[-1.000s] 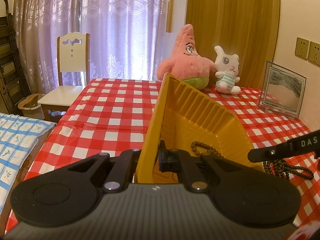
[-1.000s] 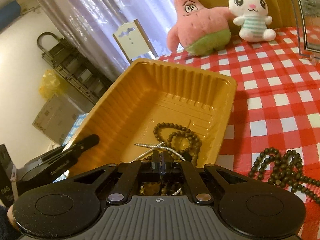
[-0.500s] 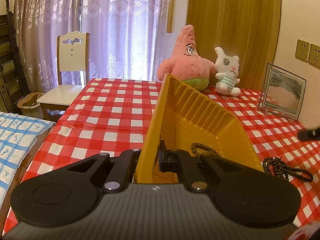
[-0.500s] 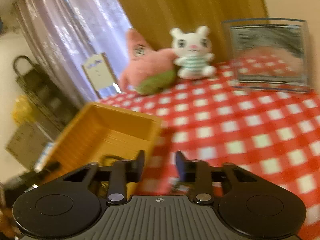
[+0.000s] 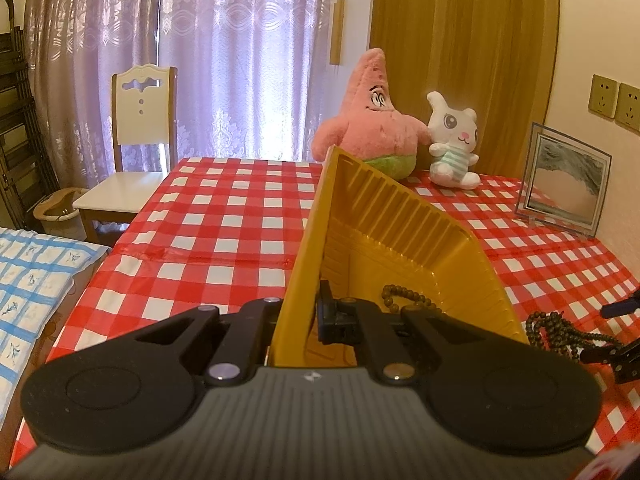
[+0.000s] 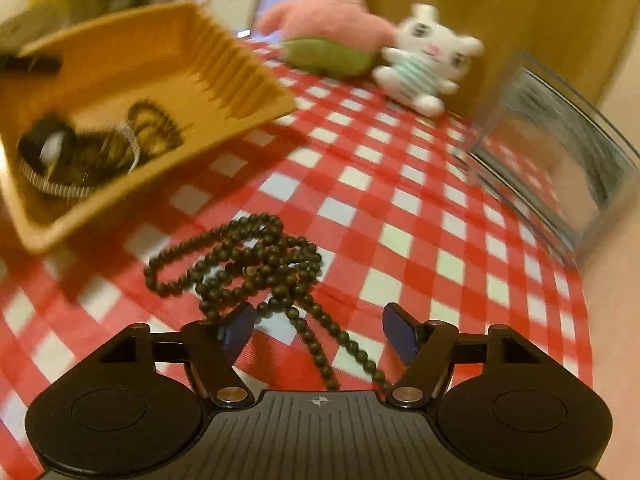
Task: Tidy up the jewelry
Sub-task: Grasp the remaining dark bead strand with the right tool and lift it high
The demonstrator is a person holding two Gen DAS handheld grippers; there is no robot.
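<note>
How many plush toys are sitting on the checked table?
2. The pink star plush sits at the far edge of the table; the white bunny plush sits right beside it, nearer the glass picture frame. None seems hidden.

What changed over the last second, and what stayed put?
The right gripper let go of the silver chain in the tray, swung to the bead string on the cloth, fingers just opening. The left gripper stays clamped on the tray wall.
</note>
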